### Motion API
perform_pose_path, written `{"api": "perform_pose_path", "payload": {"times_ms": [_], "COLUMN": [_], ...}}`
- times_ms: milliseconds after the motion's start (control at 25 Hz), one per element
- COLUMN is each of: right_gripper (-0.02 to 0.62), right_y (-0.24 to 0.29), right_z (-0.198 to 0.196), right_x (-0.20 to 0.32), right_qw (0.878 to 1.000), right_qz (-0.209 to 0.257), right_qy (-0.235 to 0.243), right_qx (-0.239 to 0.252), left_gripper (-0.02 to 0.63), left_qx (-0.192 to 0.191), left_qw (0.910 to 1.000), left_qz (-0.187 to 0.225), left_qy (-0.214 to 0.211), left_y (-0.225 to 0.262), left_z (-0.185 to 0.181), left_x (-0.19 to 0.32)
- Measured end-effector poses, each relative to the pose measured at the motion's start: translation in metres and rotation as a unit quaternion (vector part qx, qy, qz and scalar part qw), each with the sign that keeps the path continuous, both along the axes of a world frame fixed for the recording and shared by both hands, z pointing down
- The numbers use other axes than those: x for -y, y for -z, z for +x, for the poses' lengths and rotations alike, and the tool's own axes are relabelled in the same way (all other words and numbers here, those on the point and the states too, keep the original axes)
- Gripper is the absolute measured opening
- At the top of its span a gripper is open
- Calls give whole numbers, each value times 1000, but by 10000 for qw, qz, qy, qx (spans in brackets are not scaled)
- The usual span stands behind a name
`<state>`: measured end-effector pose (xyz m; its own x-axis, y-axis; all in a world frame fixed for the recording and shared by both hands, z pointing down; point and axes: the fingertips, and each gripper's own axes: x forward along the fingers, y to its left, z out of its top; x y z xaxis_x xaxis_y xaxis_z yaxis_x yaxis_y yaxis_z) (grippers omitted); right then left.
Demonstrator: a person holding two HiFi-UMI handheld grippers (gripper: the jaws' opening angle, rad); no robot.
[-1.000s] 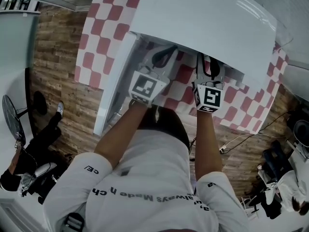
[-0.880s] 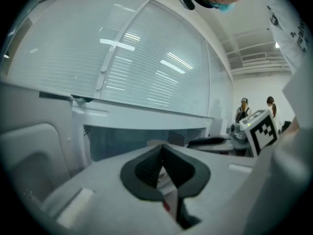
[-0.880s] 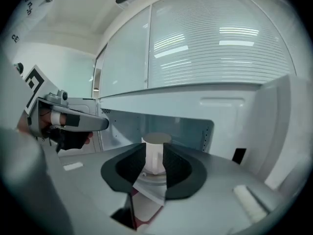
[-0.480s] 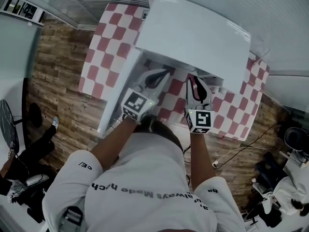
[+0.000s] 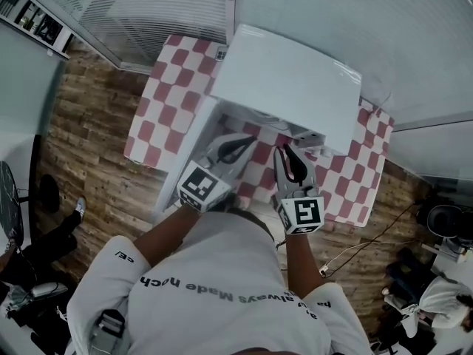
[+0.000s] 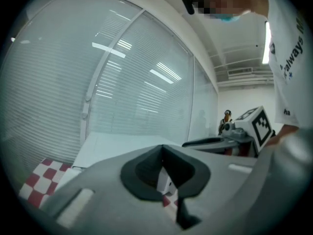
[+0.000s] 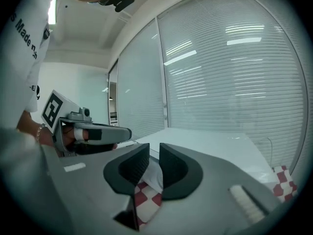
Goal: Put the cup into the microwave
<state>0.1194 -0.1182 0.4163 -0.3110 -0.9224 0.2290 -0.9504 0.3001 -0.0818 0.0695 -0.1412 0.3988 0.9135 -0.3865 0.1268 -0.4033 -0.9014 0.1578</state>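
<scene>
No cup shows in any view. The white microwave (image 5: 288, 87) stands on a table with a red-and-white checked cloth (image 5: 159, 117), its door (image 5: 185, 165) swung open to the left. My left gripper (image 5: 251, 140) hangs in front of the opening, its jaws closed with nothing between them. Beside it my right gripper (image 5: 285, 151) is held over the cloth, jaws together but for a thin slit, also empty. In the left gripper view the left gripper (image 6: 163, 151) faces the microwave's top (image 6: 117, 148). In the right gripper view the right gripper (image 7: 154, 153) looks over the microwave (image 7: 215, 146).
Glass walls with blinds (image 5: 155, 9) run behind the table. The floor is wood planks (image 5: 81, 132). A cable (image 5: 355, 246) lies on the floor at right. Another person (image 5: 29, 272) sits at lower left, with chairs and gear (image 5: 443, 220) at far right.
Both grippers have drawn back from the microwave's opening toward the person. The head view has risen, so the whole microwave and table now show.
</scene>
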Motion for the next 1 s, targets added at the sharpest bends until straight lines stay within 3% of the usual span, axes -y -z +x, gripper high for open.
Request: {"api": "perform_pose_path", "payload": {"times_ms": [440,1000], "right_gripper": [63,63], "right_y": [87,142], "right_z": [-13,-9], "right_x": [-33,-57], "right_qw": [9993,9980], "right_qz": [269,564], "right_qy": [246,252], "right_qx": [59,-90], "left_gripper": [3,3], "left_qx": [-428,-548], "left_qw": [9985,9975], "left_qz": [331,397], "left_qy": [-11,197], "left_y": [82,119], "left_z": [-19,-39], "left_x": [-19,-32]}}
